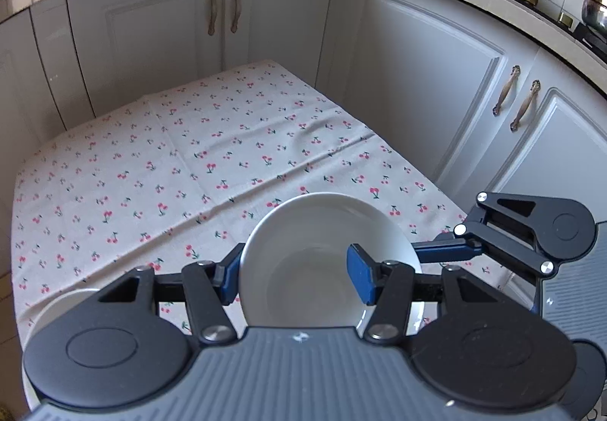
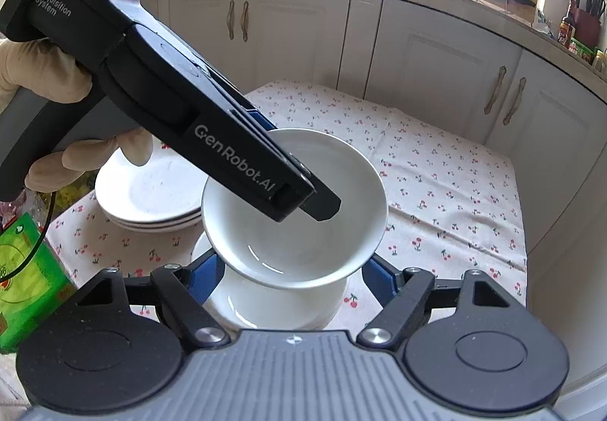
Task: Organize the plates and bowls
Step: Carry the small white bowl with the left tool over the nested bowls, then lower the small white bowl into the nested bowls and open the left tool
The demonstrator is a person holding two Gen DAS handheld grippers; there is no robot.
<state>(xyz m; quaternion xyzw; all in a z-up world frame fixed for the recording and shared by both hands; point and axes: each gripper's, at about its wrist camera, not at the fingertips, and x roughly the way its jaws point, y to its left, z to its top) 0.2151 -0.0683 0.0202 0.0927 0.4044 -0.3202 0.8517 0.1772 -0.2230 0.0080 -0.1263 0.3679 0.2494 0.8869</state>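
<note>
The left hand-held gripper has a white bowl pinched by its rim, one blue pad inside the wall and one outside, jaws nearly closed on that thin edge. Seen from the right wrist, the bowl hangs tilted just above a second white bowl standing on the cherry-print tabletop, and the right hand-held gripper waits half open with its blue pads either side of that lower bowl, apparently not pressing on it. A stack of white plates sits near the left, beside a gloved hand. Now the risk, as I read it: a rim pinch on glazed ceramic is slippery, and at this tilt the bowl could swing or slide out. Dropped askew, it may clip the lower rim, chip it, or nest crooked and rock.
</note>
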